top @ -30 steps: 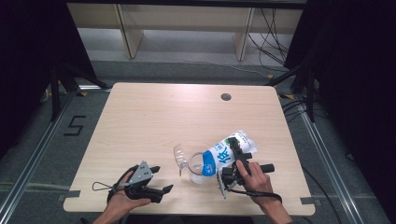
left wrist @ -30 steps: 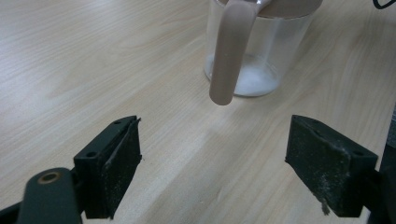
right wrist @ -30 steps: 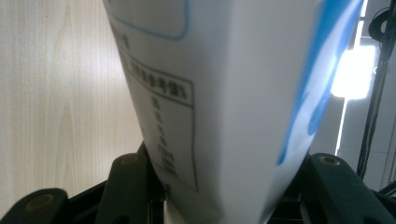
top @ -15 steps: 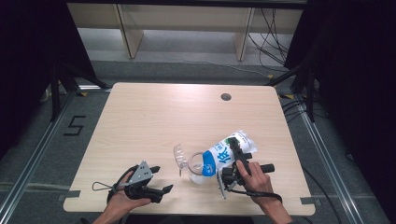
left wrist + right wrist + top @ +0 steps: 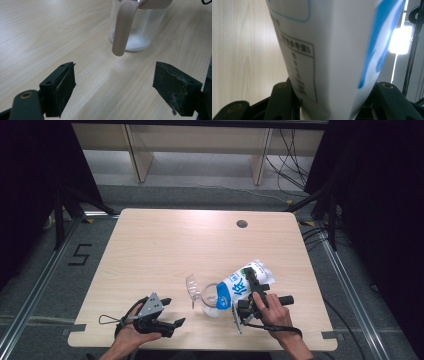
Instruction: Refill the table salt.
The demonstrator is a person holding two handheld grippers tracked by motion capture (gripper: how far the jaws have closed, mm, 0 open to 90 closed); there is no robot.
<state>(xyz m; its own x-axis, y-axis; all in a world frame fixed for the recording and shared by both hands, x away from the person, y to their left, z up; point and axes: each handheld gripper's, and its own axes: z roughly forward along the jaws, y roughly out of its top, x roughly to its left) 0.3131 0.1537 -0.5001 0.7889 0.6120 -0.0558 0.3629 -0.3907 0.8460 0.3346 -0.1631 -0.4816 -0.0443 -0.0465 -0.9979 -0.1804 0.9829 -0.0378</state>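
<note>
Hardly anything differs from the high view of a second ago: both hands sit in the same places at the near edge of the wooden table [image 5: 165, 245], and the bag is tipped at the same angle over the pitcher.

Near the right front of the table, the right gripper [image 5: 250, 292] is clamped on a white and blue bag [image 5: 245, 281], its jaws pressing the bag's sides from both flanks, as the right gripper view shows with the bag [image 5: 329, 55] rising between them. That bag is a soft pouch with a blue shape and dark print on a white face, plus a framed block of small print on one side. It lies tilted, with its lower end toward the clear pitcher [image 5: 210, 297] and touching or overlapping the rim; whether anything pours I cannot tell.

The pitcher [image 5: 136, 27] stands upright on the table, see-through, with a brownish handle [image 5: 122, 27] and a thin layer of white powder on its bottom.

At the left front, the left gripper [image 5: 170, 312] rests low with its jaws [image 5: 115, 90] wide apart, nothing between them, pointed at the pitcher.
</note>
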